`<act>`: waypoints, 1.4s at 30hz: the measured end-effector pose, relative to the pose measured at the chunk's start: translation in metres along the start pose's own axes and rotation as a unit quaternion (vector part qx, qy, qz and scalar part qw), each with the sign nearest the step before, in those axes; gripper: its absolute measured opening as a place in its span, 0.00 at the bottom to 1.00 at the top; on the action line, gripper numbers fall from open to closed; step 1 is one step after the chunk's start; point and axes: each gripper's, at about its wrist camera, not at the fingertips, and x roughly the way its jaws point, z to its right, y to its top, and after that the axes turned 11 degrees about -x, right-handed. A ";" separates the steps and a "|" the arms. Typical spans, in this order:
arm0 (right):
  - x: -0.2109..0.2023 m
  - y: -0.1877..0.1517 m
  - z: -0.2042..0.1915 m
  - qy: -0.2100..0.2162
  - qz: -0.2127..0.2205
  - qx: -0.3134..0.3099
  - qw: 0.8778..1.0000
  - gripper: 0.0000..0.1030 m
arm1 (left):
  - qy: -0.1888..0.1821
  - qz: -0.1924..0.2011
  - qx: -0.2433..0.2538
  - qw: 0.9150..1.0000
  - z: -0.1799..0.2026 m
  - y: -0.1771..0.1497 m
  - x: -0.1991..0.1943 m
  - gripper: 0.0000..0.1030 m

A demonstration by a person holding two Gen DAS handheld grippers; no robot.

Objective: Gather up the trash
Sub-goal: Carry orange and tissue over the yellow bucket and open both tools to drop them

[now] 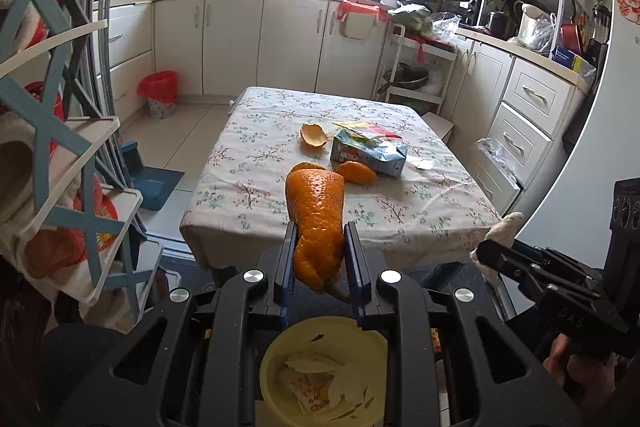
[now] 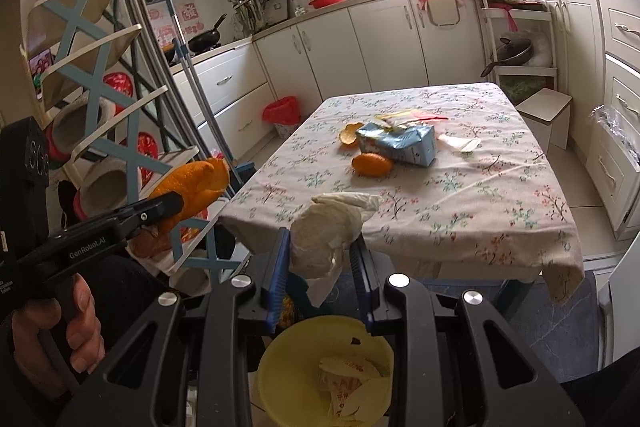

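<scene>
My left gripper (image 1: 319,239) is shut on a long piece of orange peel (image 1: 316,219), held in the air short of the table's near edge. My right gripper (image 2: 320,243) is shut on a crumpled white tissue (image 2: 332,227), also off the table. Below both grippers stands a yellow bin (image 1: 324,371) (image 2: 320,375) with paper scraps inside. On the floral tablecloth (image 1: 400,203) lie more orange peel (image 1: 313,135) (image 1: 357,171) (image 2: 372,164), a crushed blue carton (image 1: 368,153) (image 2: 400,143), a yellow and red wrapper (image 1: 366,127) and a white paper scrap (image 2: 460,143).
A blue and white rack (image 1: 60,147) stands close on the left. A red-lined waste basket (image 1: 160,93) sits on the floor by the cabinets. A blue dustpan (image 1: 152,183) lies left of the table. Drawers (image 1: 524,119) line the right side.
</scene>
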 end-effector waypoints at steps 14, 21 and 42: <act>0.009 -0.025 -0.027 0.017 -0.051 -0.030 0.998 0.30 | -0.005 -0.016 -0.008 1.000 -0.006 -0.028 -0.025 0.20; 0.025 -0.036 -0.038 0.022 -0.090 -0.043 0.995 0.30 | -0.009 -0.041 -0.022 0.999 -0.012 -0.041 -0.018 0.20; 0.070 -0.061 -0.043 0.022 -0.184 -0.046 0.982 0.40 | -0.002 -0.125 -0.032 0.992 -0.015 -0.064 0.020 0.23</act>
